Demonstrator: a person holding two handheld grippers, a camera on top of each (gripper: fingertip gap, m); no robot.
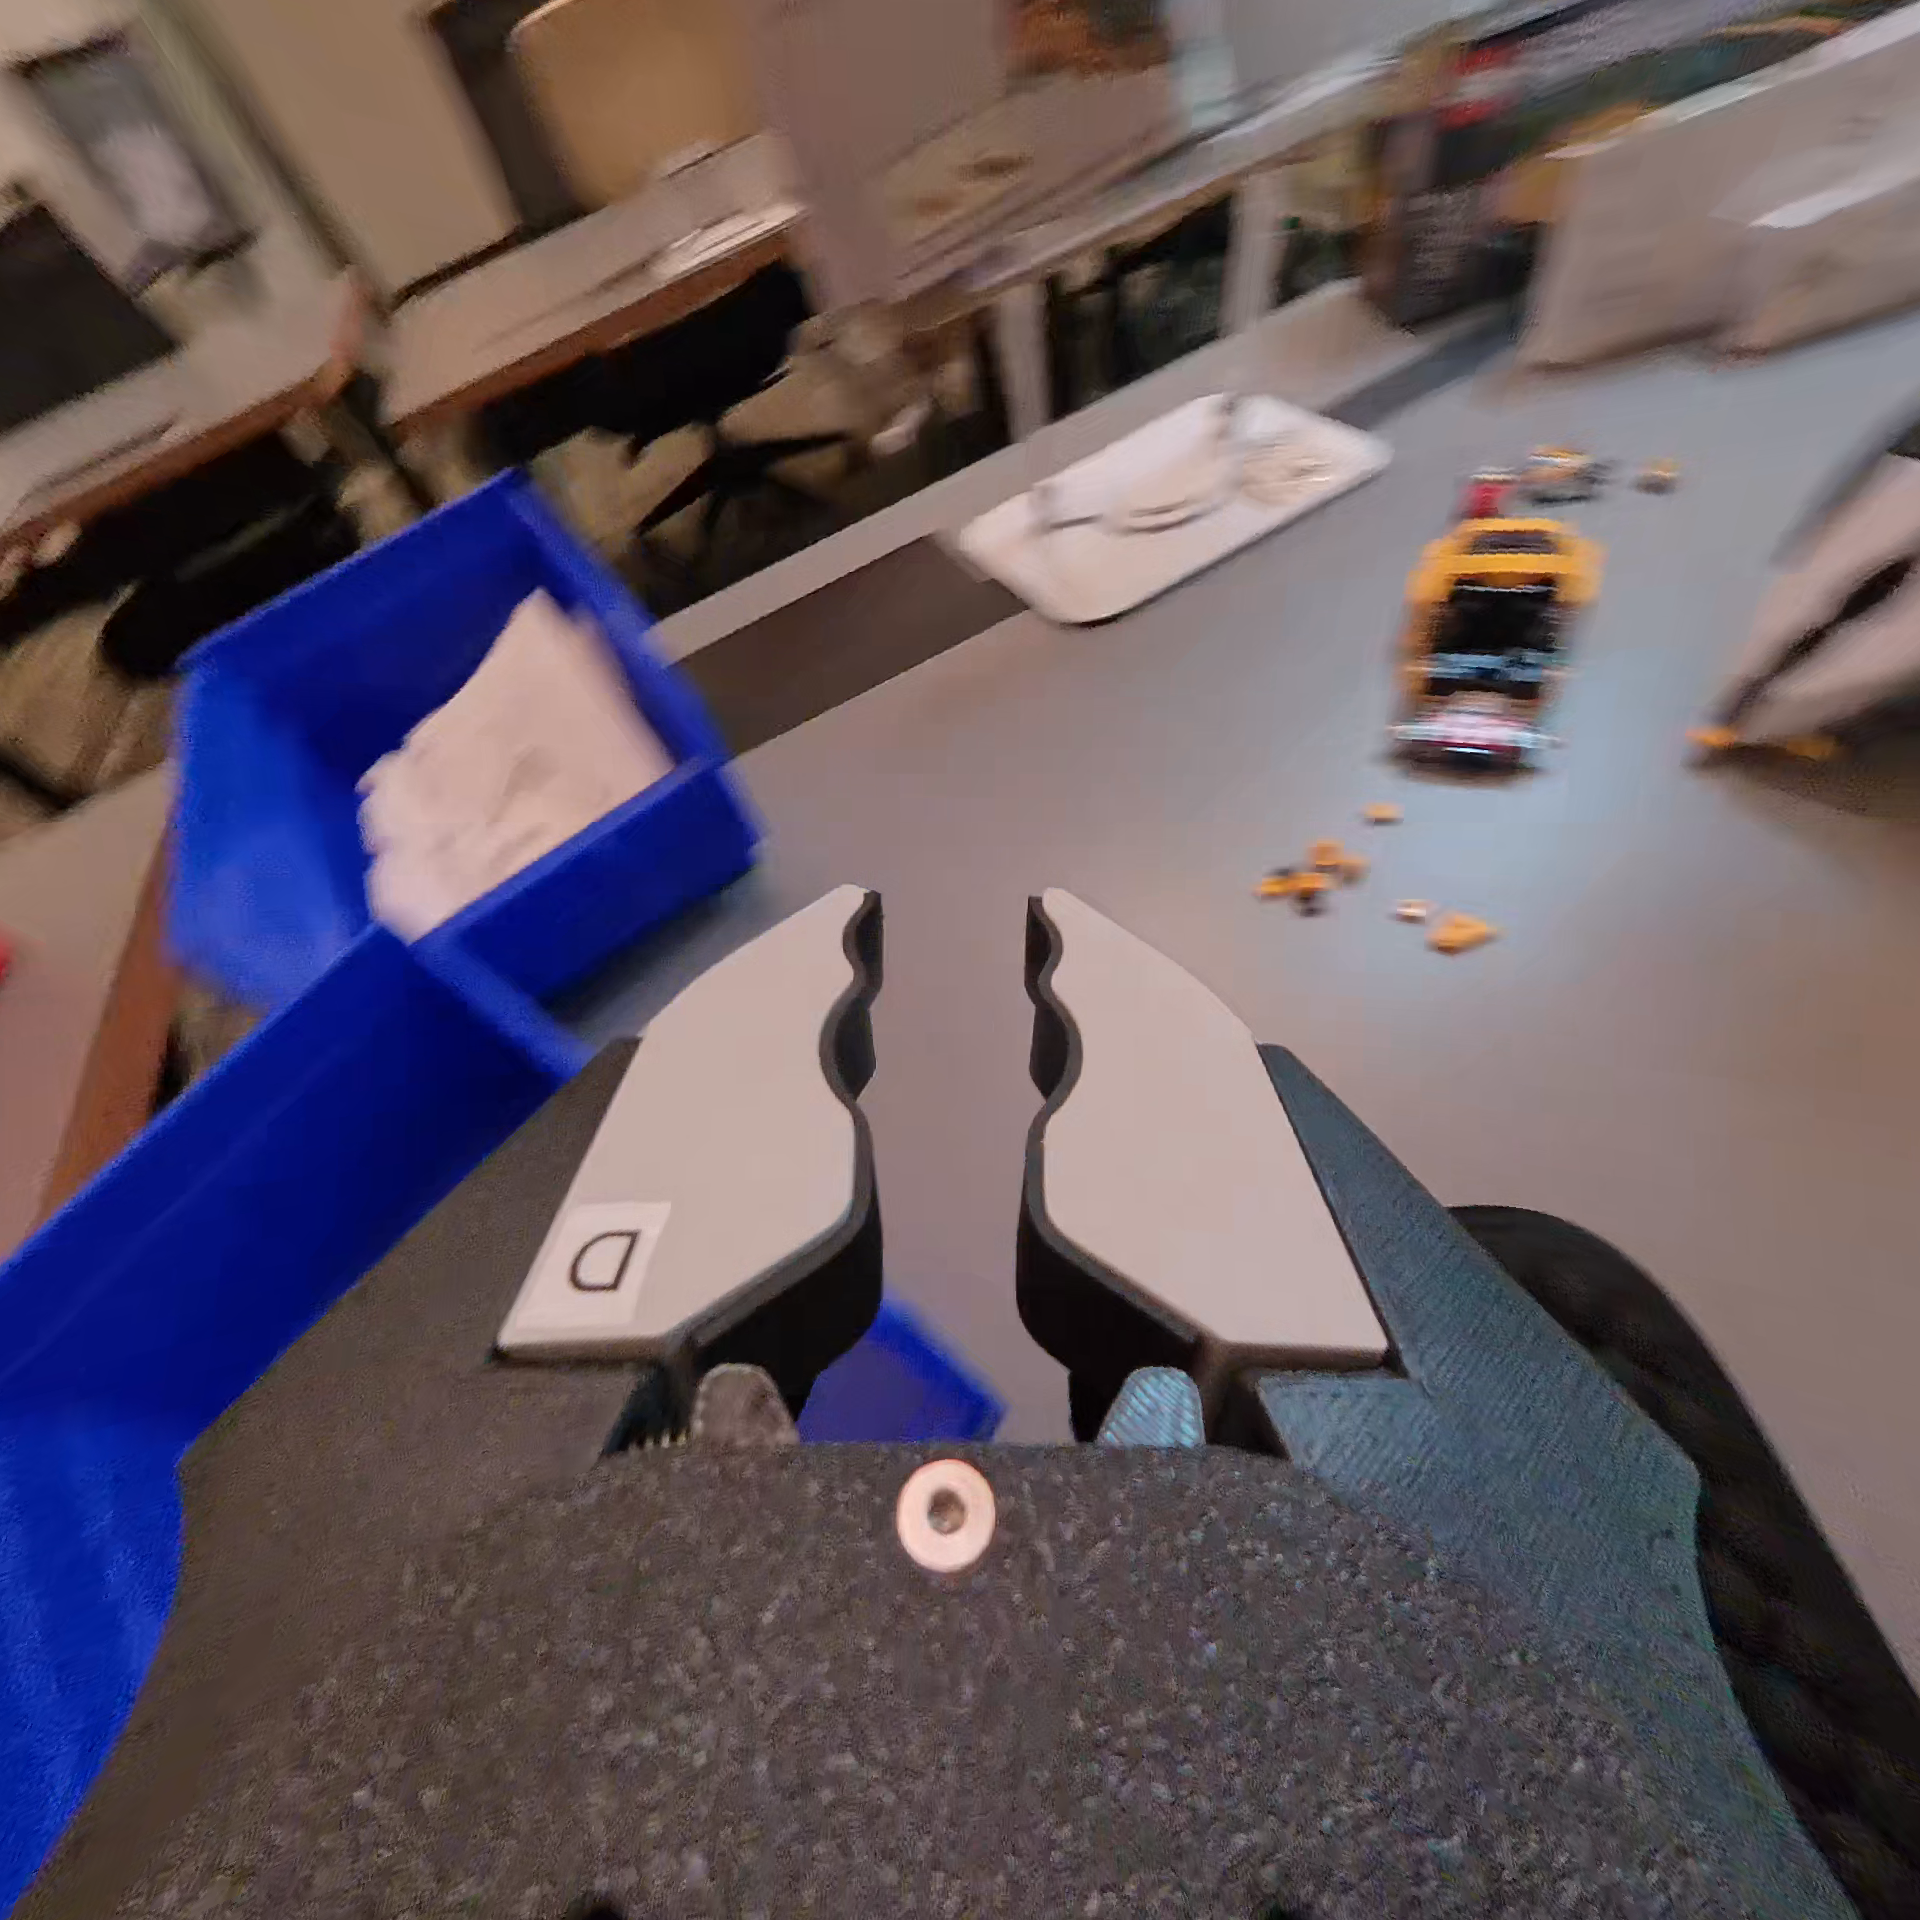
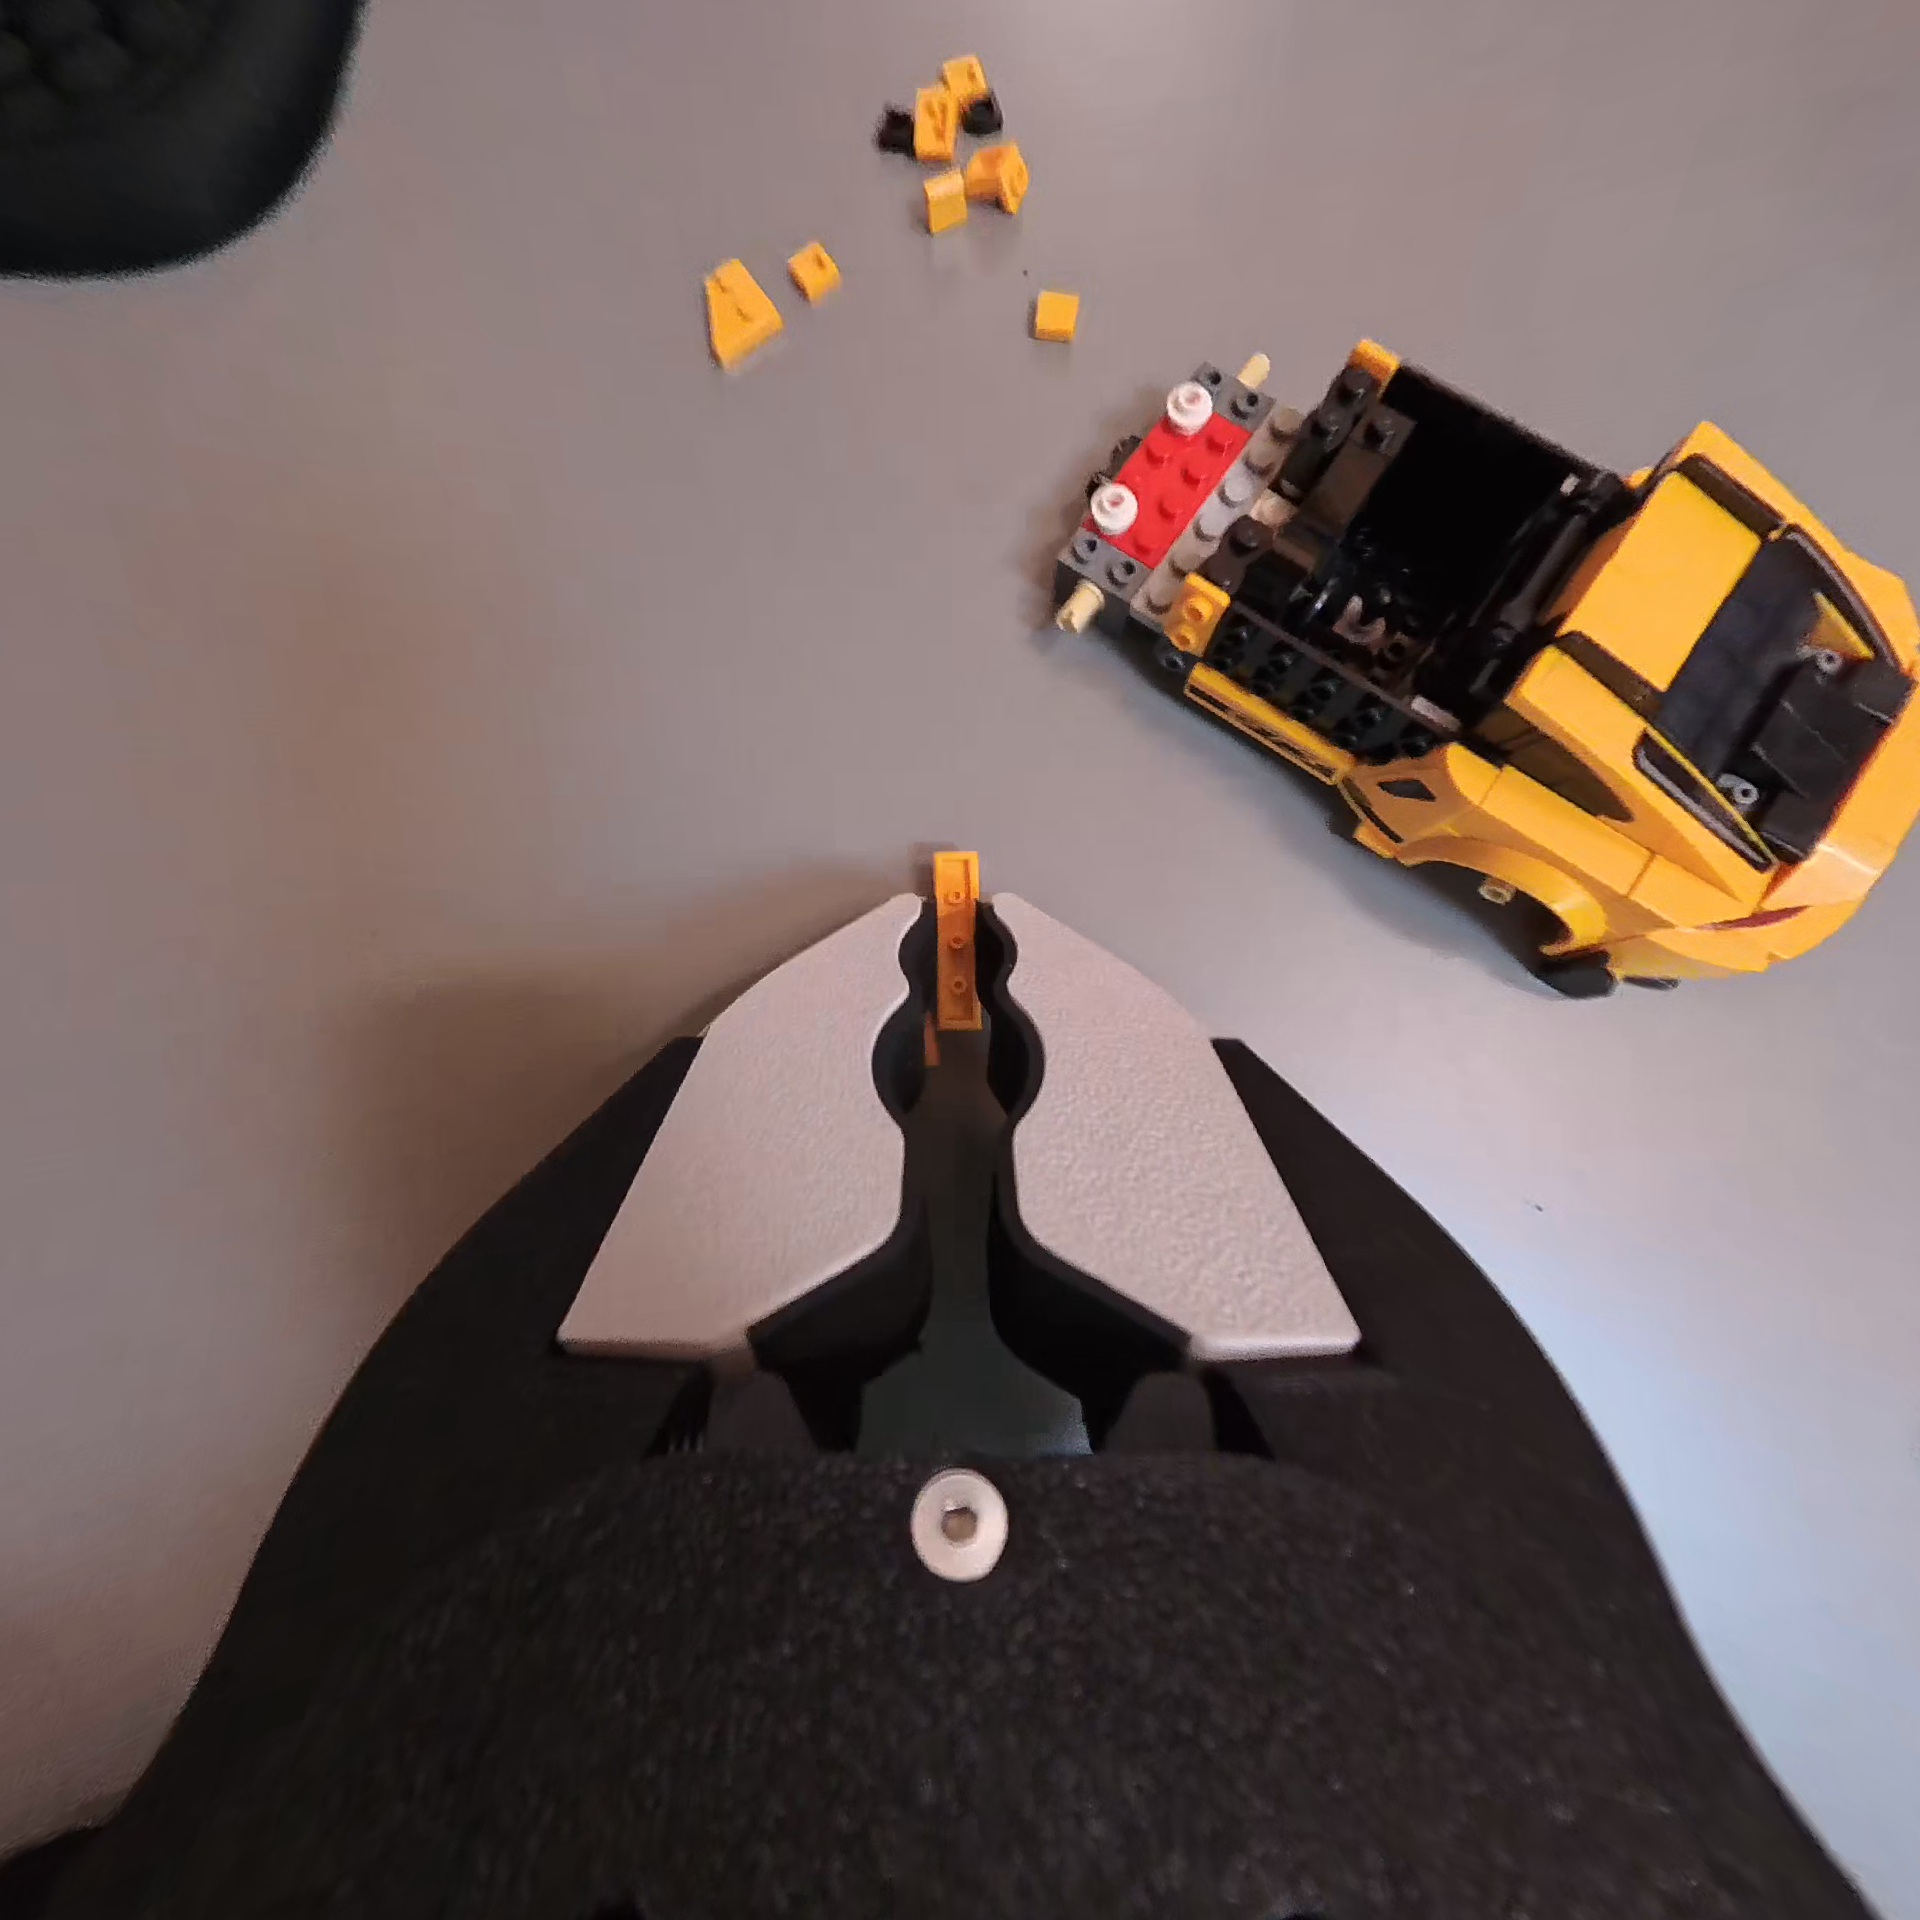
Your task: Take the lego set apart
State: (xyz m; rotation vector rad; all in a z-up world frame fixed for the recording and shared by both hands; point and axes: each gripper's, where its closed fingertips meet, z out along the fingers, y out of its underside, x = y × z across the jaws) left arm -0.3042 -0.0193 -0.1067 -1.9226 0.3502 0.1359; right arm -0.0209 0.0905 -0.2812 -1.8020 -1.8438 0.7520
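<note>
A partly stripped yellow and black lego car (image 2: 1538,675) sits on the grey table to the upper right in the right wrist view, its red and grey front plates bare. My right gripper (image 2: 956,914) is shut on a thin orange lego plate (image 2: 956,935) and holds it above the table, left of the car. Several loose orange pieces (image 2: 956,156) lie beyond it. In the left wrist view the car (image 1: 1486,644) is far off at the right, with loose pieces (image 1: 1320,873) in front of it. My left gripper (image 1: 954,914) is open and empty, well back from the car.
Blue bins (image 1: 436,748) with white contents stand at the table's left edge. A white tray (image 1: 1174,499) lies at the far side. More lego parts (image 1: 1558,478) lie behind the car. The other gripper (image 1: 1829,623) shows at the right edge. A black object (image 2: 135,114) is at top left. Tip to tip, the grippers are about 35 centimetres apart.
</note>
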